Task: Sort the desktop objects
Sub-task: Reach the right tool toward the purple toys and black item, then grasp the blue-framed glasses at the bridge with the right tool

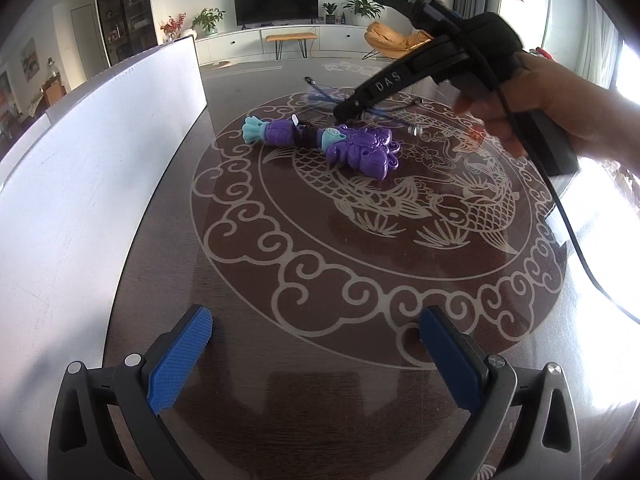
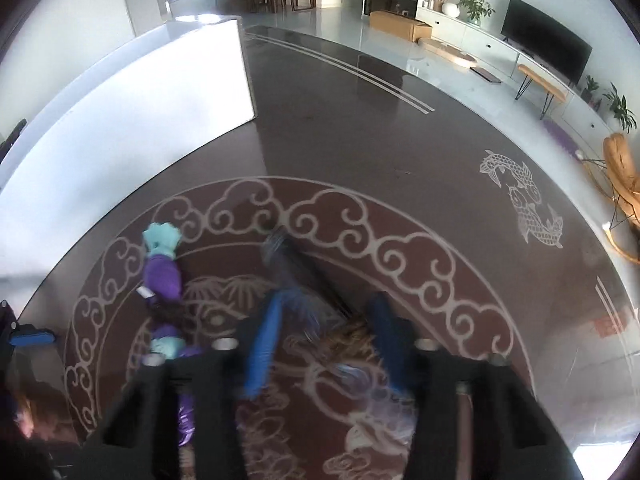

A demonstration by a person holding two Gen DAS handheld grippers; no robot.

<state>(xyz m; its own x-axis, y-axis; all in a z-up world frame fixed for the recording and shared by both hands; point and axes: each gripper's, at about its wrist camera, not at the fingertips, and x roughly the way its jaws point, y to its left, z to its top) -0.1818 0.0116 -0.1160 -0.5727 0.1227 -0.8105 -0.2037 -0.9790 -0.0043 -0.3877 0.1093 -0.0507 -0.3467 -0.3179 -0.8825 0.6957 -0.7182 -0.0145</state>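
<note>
On the dark table (image 1: pixel 160 280), purple toy (image 1: pixel 352 148) lies beside right gripper (image 1: pixel 346 110) (clenched).

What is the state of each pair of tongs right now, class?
Left tongs: open, nothing between them.
Right tongs: shut over the blue cable; the blur hides whether they grip it.

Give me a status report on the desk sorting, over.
Left gripper open, empty. Right gripper shut on blue cable, view blurred. Purple toy lies close beside it; white box stands clear.
</note>
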